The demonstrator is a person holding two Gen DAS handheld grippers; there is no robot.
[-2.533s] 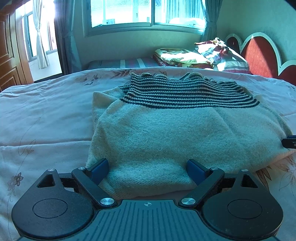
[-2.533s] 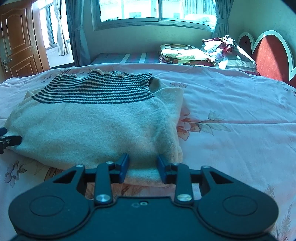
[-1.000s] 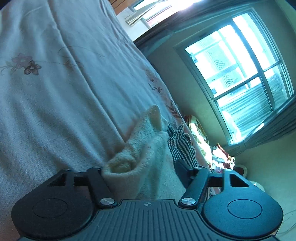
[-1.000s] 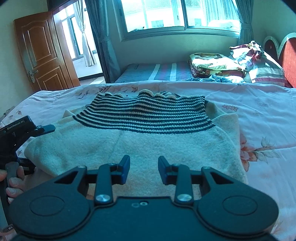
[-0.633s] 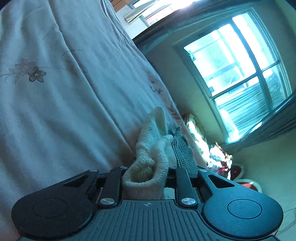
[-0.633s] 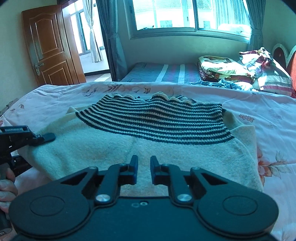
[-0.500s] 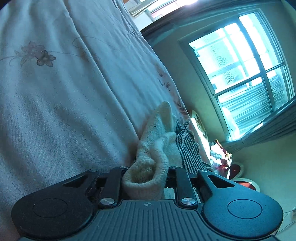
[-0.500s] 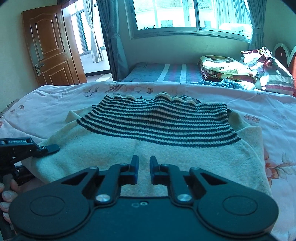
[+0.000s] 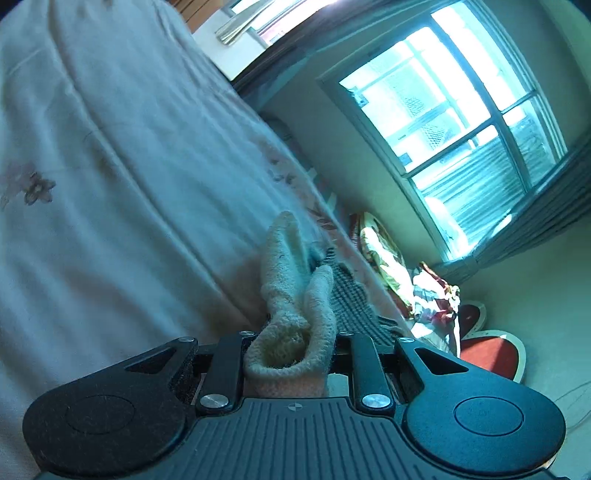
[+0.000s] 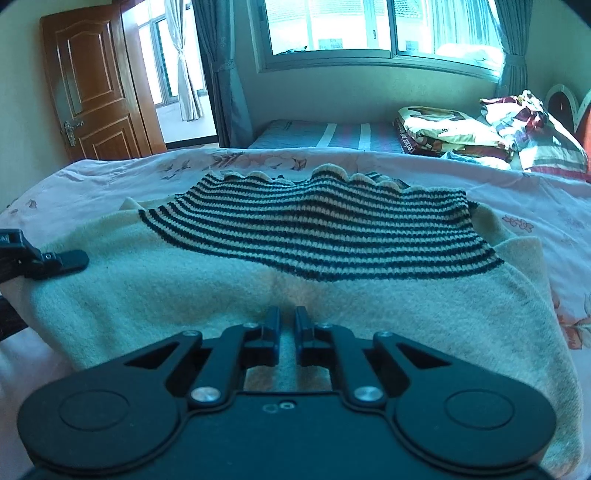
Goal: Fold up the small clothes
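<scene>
A cream knit sweater (image 10: pixel 192 295) with a dark striped band (image 10: pixel 332 229) lies folded on the bed. My left gripper (image 9: pixel 290 347) is turned on its side and shut on the sweater's left edge (image 9: pixel 291 295), which bunches thickly between its fingers. It also shows in the right wrist view (image 10: pixel 55 260) at the sweater's left edge. My right gripper (image 10: pixel 287 325) sits over the sweater's near edge with its jaws almost together; the cloth lies under them and a narrow gap shows between the pads.
The bed sheet (image 10: pixel 535 199) is pink with flowers. Folded quilts and pillows (image 10: pixel 491 129) lie at the far right by the red headboard (image 9: pixel 487 354). A wooden door (image 10: pixel 92 81) stands far left, a window (image 10: pixel 369 26) behind.
My left gripper turned on its side and closed on the sweater's left edge. My right gripper's jaws narrowed and moved left along the near edge toward the middle.
</scene>
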